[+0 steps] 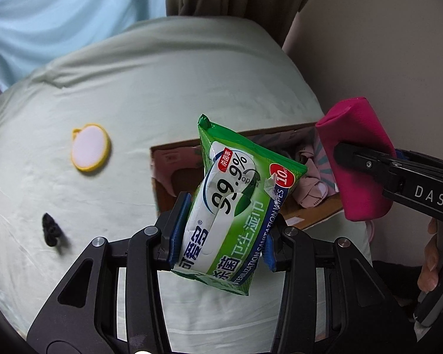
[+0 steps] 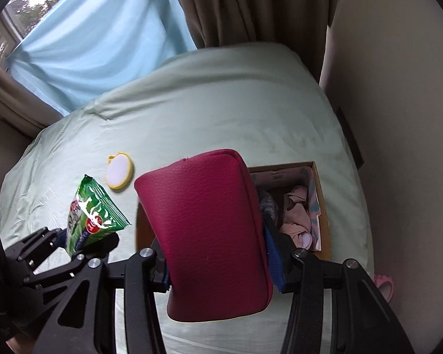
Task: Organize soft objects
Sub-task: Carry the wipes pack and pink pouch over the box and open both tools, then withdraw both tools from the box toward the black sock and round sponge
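My left gripper (image 1: pixel 223 227) is shut on a green and white pack of wet wipes (image 1: pixel 236 197), held above the bed in front of an open cardboard box (image 1: pixel 174 150). The same pack of wet wipes (image 2: pixel 91 215) shows at the left of the right wrist view, in the left gripper (image 2: pixel 82 240). My right gripper (image 2: pixel 218 253) is shut on a magenta pouch (image 2: pixel 206 233), which hangs over the left part of the cardboard box (image 2: pixel 319 183). In the left wrist view the magenta pouch (image 1: pixel 357 159) sits at the right, over the box's right end. Pink clothing (image 2: pixel 295 215) lies inside the box.
A pale green bedsheet (image 1: pixel 133 94) covers the bed. On it lie a round yellow-rimmed pad (image 1: pixel 90 147) and a small black item (image 1: pixel 51 230). A wall (image 2: pixel 398 118) runs along the right side, curtains (image 2: pixel 236 6) hang behind, and a pink object (image 2: pixel 385 286) lies beside the bed.
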Available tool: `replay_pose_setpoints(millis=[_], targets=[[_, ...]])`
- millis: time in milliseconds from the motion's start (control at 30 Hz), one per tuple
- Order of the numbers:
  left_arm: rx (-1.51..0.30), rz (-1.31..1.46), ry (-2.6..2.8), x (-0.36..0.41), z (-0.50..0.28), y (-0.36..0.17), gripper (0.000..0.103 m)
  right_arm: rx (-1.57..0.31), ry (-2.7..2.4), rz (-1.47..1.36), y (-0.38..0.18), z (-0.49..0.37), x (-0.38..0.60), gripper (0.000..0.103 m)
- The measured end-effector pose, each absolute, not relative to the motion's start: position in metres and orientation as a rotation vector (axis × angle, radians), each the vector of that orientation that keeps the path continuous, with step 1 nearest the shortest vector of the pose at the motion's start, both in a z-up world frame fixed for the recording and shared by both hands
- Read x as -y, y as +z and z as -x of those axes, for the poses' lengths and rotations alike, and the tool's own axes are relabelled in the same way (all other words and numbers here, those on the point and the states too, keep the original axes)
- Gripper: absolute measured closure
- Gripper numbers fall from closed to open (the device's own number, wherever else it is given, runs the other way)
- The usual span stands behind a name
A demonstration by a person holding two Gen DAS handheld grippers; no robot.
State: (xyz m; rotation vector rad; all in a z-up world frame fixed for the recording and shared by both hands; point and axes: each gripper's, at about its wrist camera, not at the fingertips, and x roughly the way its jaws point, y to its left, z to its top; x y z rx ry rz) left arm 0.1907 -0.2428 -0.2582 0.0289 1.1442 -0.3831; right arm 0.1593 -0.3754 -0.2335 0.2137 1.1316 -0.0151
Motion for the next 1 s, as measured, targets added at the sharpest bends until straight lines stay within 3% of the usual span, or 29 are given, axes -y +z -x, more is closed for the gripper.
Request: replay_pose_setpoints(millis=[400, 633, 667, 700, 733, 767, 800, 1000], targets=[[-1.317, -0.082, -0.39, 0.29, -0.237, -0.341, 0.064, -1.285, -0.041, -0.311, -0.309, -0.214, 0.408, 0.057], [-1.353, -0.129, -0.385, 0.283, -0.24, -0.358, 0.064, -1.348, -0.01, -0.368, -0.332, -0.223, 0.403, 0.057], [-1.351, -0.123, -0.391, 0.281, -0.24, -0.356, 0.058, -1.356, -0.031, -0.362, -0.333, -0.224, 0.402, 0.055], [-1.355, -0.122, -0.399, 0.278, -0.24, -0.354, 0.033, -1.354, -0.049, -0.35, -0.332, -0.225, 0.402, 0.049], [-1.351, -0.132, -0.398, 0.276, -0.238, -0.352, 0.015, -1.341, -0.057, -0.347, -0.33, -0.225, 0.403, 0.042], [-1.338, -0.144, -0.393, 0.274, -0.236, -0.35, 0.001, -1.326, -0.058, -0.36, -0.328, -0.224, 0.405, 0.017], [-1.326, -0.147, -0.398, 0.272, -0.233, -0.347, 0.001, -1.309, -0.052, -0.383, -0.325, -0.222, 0.408, 0.0], [-1.319, -0.108, -0.394, 0.26, -0.223, -0.334, 0.0, -1.266, -0.056, -0.401, -0.31, -0.206, 0.409, 0.0]])
